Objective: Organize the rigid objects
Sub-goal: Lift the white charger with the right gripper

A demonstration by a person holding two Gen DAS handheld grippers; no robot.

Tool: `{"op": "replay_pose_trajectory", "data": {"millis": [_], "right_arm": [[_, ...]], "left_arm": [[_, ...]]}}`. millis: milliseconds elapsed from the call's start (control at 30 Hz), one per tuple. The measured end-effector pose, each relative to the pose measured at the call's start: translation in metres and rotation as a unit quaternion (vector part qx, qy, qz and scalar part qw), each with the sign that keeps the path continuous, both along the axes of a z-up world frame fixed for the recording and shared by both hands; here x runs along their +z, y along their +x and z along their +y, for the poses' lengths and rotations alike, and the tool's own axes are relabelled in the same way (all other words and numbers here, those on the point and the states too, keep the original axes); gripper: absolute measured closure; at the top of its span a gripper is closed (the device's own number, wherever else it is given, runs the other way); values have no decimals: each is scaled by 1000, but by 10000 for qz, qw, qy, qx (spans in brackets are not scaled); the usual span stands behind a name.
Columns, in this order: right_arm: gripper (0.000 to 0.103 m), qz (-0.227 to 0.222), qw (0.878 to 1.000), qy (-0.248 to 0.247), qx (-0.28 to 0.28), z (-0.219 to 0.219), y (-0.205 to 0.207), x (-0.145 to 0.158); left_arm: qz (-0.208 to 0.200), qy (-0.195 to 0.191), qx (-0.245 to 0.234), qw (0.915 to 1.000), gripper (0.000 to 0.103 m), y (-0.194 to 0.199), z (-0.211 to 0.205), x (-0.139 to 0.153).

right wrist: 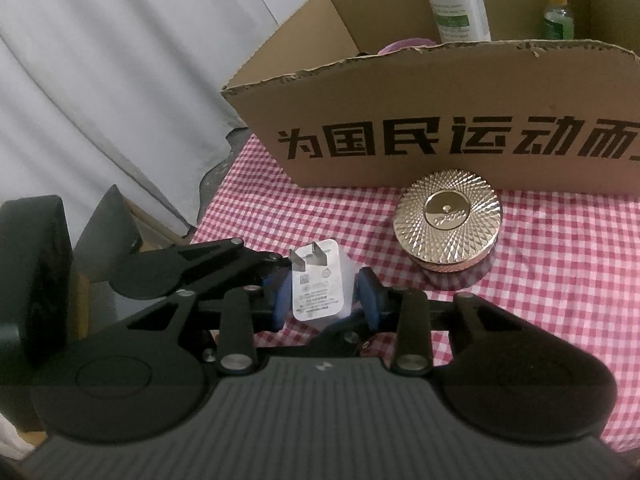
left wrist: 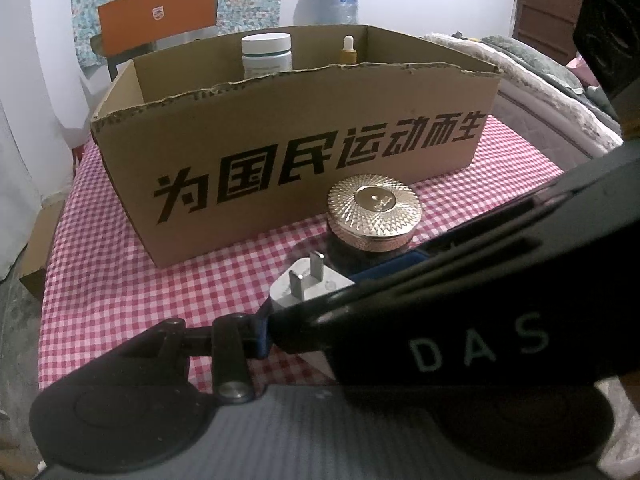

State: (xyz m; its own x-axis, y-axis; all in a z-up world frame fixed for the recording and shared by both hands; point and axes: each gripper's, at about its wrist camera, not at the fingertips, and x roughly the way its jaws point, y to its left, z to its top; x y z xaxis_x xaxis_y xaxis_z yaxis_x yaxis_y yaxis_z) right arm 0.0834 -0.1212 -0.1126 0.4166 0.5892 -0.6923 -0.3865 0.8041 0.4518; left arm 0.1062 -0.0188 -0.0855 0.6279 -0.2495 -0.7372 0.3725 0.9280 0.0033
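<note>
**Charger between two sets of jaws, box straight ahead**

While the white charger [right wrist: 319, 284] sits upright on the checked tablecloth [right wrist: 560, 264], prongs at its top and its labelled face toward the right wrist camera, both grippers are at it from different sides. The right gripper [right wrist: 324, 296] straddles it: blue pads [right wrist: 370, 298] stand to either side, the left pad close against the body, the right one showing a sliver of gap. Jaws part-closed, not plainly pinching. The left gripper [left wrist: 304, 308] comes in across the charger; one blue pad [left wrist: 262, 334] shows at its edge, but the right gripper's arm covers the far finger, so I cannot tell whether that grip is made.

The charger's long axis runs bottom to prongs, roughly in line with the right gripper's reach. The right hand looks the better placed.

The cardboard box [right wrist: 420, 92] lies just beyond, already holding a white bottle [right wrist: 456, 4] and a dropper bottle [right wrist: 557, 8]. The gold-lidded jar [right wrist: 448, 220] stands between charger and box wall, slightly right, touching neither. Any lift should probably rise clear of that lid first.
</note>
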Motion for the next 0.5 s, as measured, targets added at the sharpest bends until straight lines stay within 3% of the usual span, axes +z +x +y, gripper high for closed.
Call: {"op": "replay_pose_trajectory", "data": {"millis": [500], "right_arm": [[69,-223,9997,128,34,-2,-18,19]], "left_arm": [[-231,113,82,9996,56,-18,-3,20]]}}
